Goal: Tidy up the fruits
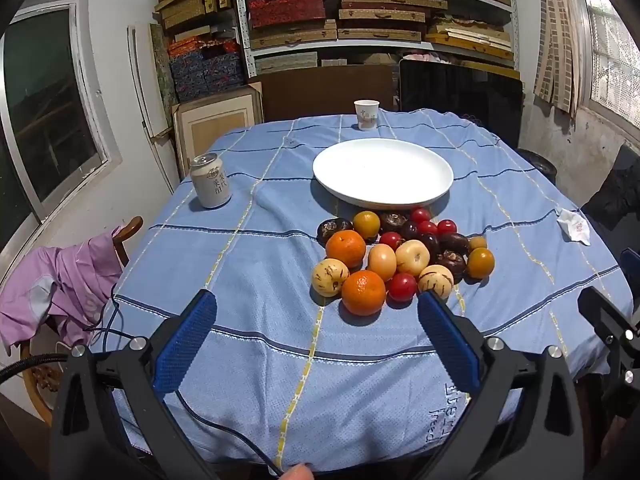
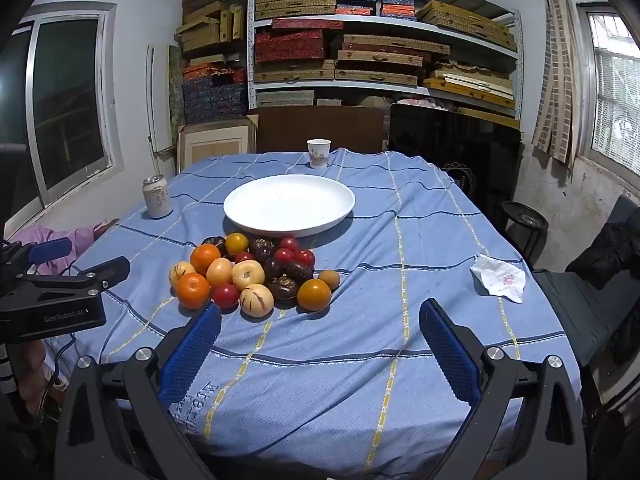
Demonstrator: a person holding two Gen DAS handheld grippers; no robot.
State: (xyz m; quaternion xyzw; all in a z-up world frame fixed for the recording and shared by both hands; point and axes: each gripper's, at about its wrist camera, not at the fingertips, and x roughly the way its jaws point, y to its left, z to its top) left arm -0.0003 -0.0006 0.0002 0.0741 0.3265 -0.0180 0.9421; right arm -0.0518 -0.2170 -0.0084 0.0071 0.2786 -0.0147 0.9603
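A pile of fruit lies on the blue tablecloth in front of an empty white plate (image 1: 383,172) (image 2: 289,205). It holds two oranges (image 1: 363,293) (image 2: 193,290), pale yellow streaked fruits (image 1: 330,277) (image 2: 257,300), red cherry tomatoes (image 1: 402,287) (image 2: 225,295), dark brown fruits (image 1: 451,261) (image 2: 284,285) and orange-yellow tomatoes (image 1: 480,263) (image 2: 314,295). My left gripper (image 1: 316,300) is open and empty, just short of the pile's near edge. My right gripper (image 2: 320,312) is open and empty, near the pile's near right side.
A drink can (image 1: 210,181) (image 2: 157,196) stands at the left of the table. A paper cup (image 1: 366,114) (image 2: 319,153) stands behind the plate. A crumpled tissue (image 1: 575,225) (image 2: 498,277) lies at the right. A chair with purple cloth (image 1: 64,280) is at the left edge. Shelves of boxes fill the back.
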